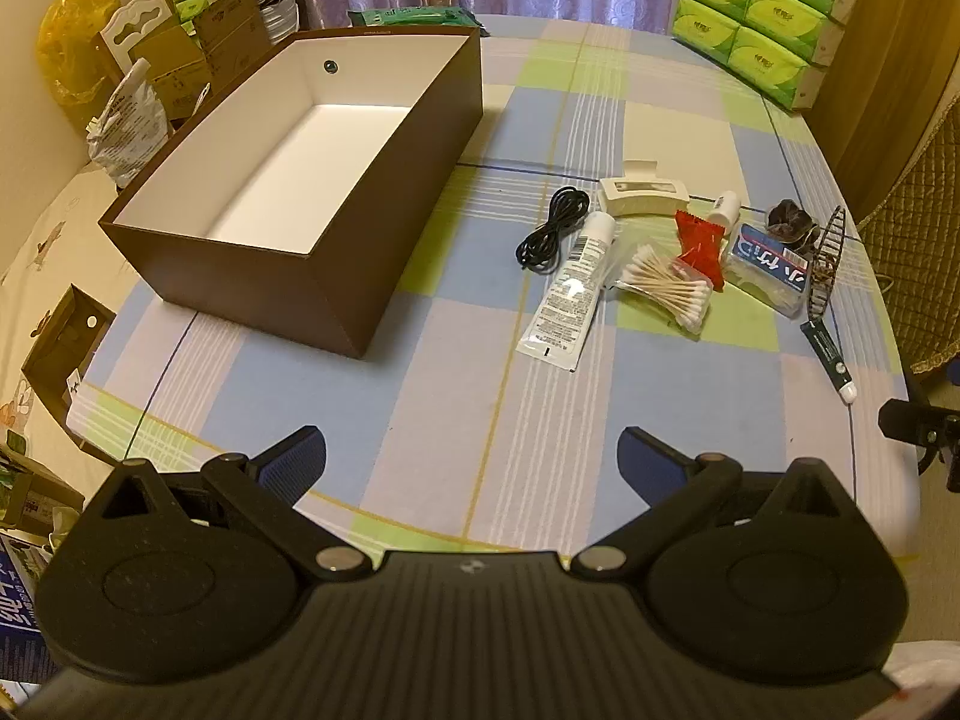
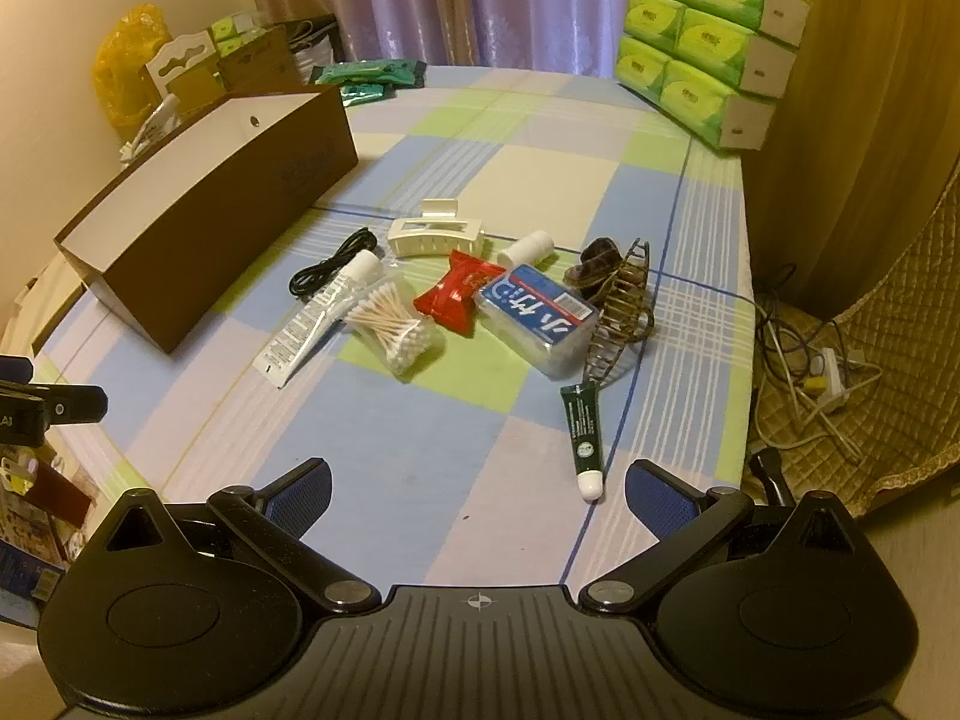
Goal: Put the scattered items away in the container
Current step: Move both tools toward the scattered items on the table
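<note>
Nothing packed yet, both grippers empty

Left gripper (image 1: 471, 456) and right gripper (image 2: 477, 489) both have their fingers spread wide over the desk (image 1: 420, 420), holding nothing. The box (image 1: 414, 192) at 11 o'clock is totally empty. Whole pile's left at 1 o'clock: white tube (image 1: 573, 288), cotton swabs (image 1: 666, 288), black cable (image 1: 549, 228), hair claw (image 1: 645, 192), red packet (image 1: 699, 246), green tube (image 2: 582, 438).

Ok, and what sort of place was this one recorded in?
Most likely a lived-in home room, not a lab: a table under a pastel checked cloth, stacked green tissue packs by pale purple curtains, and toiletries such as a clear bag of cotton swabs beside an open brown cardboard box.
</note>
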